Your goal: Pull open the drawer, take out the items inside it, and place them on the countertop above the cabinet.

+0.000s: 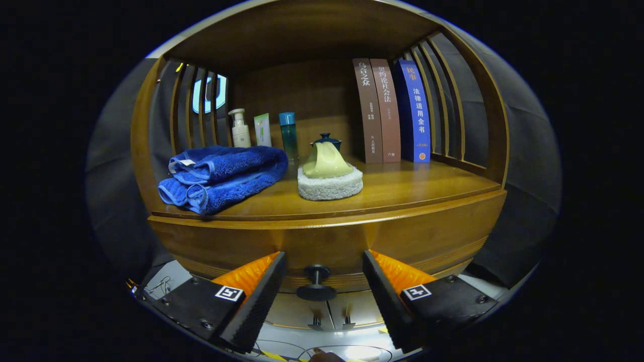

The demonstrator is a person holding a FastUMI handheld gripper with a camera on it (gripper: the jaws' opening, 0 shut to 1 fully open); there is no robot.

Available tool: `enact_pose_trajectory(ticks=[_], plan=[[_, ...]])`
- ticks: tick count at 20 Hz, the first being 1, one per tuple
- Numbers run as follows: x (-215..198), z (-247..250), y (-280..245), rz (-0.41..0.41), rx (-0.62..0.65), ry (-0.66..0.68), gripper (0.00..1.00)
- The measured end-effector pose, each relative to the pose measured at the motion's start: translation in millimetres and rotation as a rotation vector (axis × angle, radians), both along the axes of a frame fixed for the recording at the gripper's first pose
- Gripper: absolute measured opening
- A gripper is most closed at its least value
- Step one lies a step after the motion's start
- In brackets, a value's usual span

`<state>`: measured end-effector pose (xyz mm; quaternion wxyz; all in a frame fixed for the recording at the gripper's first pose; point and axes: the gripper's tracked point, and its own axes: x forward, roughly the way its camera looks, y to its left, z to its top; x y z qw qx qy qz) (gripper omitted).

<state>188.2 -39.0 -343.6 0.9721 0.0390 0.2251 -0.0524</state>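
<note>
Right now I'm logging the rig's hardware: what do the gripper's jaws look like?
The gripper has two wedge-shaped jaws with ribbed inner faces. Each sits on a dark block with screws and a square black-and-white tag. They stand apart on either side of the drawer knob.

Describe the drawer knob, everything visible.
The small dark round drawer knob has a short stem and a wider flat disc at its outer end, and looks like metal. It projects from the closed brown wooden drawer front below the countertop. It sits between the open gripper jaws, untouched by either.
</note>
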Motion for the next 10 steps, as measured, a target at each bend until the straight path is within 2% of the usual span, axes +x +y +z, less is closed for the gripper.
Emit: enact_pose_trajectory(ticks=[5,10], plan=[[-26,24,6,0.027,0.0,-0.021,0.99],[-54,113,24,0.077,-0.07,-0.148,0.99]])
